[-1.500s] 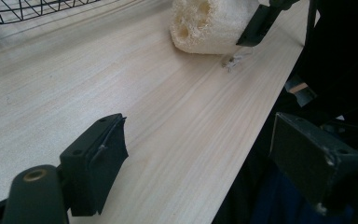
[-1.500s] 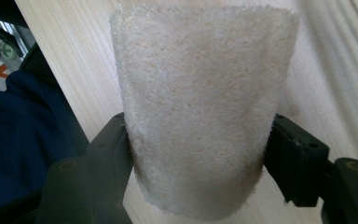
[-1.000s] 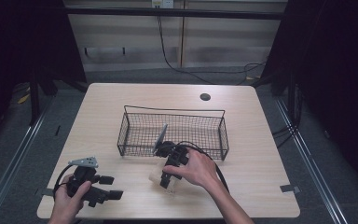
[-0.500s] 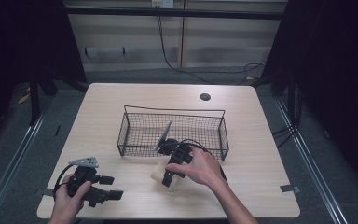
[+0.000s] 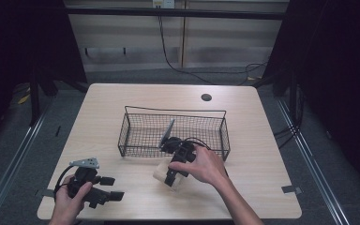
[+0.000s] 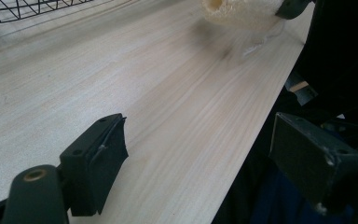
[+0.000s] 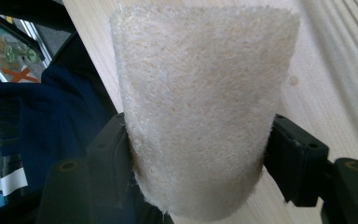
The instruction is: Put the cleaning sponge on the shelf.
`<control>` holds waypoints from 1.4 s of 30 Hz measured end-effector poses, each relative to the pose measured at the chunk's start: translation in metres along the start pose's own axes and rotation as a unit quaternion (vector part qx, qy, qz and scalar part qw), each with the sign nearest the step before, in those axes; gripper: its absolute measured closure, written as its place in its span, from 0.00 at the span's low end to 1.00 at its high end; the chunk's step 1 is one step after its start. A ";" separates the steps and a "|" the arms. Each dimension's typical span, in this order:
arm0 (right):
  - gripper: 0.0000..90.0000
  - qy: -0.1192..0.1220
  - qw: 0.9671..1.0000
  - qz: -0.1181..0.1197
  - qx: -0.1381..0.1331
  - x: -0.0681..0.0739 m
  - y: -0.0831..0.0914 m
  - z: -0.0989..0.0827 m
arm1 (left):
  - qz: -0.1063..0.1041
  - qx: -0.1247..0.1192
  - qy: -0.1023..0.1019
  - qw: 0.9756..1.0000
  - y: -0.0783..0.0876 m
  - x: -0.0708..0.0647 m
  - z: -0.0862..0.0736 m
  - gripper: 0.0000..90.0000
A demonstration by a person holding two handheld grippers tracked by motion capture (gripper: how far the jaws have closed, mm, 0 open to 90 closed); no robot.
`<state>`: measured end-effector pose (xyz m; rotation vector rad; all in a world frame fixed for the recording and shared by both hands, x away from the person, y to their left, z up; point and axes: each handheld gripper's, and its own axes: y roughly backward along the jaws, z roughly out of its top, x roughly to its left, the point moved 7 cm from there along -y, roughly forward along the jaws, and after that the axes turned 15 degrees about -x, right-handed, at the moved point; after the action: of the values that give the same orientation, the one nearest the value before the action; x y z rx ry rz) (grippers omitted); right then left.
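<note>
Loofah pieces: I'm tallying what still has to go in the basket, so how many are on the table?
1. The loofah piece is clamped between the right gripper's jaws, just in front of the wire basket. The hand may hide something behind it.

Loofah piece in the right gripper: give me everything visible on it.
The loofah piece is a pale cream, fibrous, fuzzy-surfaced chunk, roughly cylindrical and narrowing toward the jaws in the right gripper view. The left gripper view shows a hollow at its end. The right gripper is shut on it, a black pad pressed to each side. In the high view it sits just in front of the wire basket, low over the wooden table; whether it touches the tabletop I cannot tell.
</note>
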<state>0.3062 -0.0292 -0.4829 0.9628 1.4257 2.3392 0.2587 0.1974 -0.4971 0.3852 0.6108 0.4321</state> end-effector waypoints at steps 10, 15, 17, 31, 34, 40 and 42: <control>0.34 0.002 1.000 0.002 -0.006 0.004 0.015 0.004 | 0.002 0.002 0.000 1.000 0.000 0.000 0.000 0.20; 0.34 0.005 1.000 -0.004 -0.008 0.005 0.024 0.006 | 0.002 0.002 0.000 1.000 0.000 0.000 0.000 0.20; 0.34 0.005 1.000 -0.005 -0.011 0.005 0.026 0.007 | 0.000 0.003 0.001 1.000 0.000 0.000 0.000 0.20; 0.34 -0.010 0.999 -0.013 -0.049 0.003 0.056 0.013 | -0.001 0.001 -0.001 1.000 0.001 0.000 0.000 0.20; 0.34 -0.013 0.998 -0.014 -0.052 0.002 0.063 0.013 | 0.000 0.001 -0.001 1.000 0.001 0.001 0.000 0.20; 0.34 -0.015 0.998 -0.004 -0.061 0.001 0.077 0.013 | 0.000 0.001 -0.002 1.000 0.001 0.000 0.000 0.20; 0.34 -0.022 0.998 -0.008 -0.061 -0.002 0.080 0.012 | 0.000 0.001 -0.002 1.000 0.001 0.000 0.000 0.20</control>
<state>0.3258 -0.0619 -0.4118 0.9593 1.2542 2.3479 0.2589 0.1982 -0.4969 0.3871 0.6075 0.4302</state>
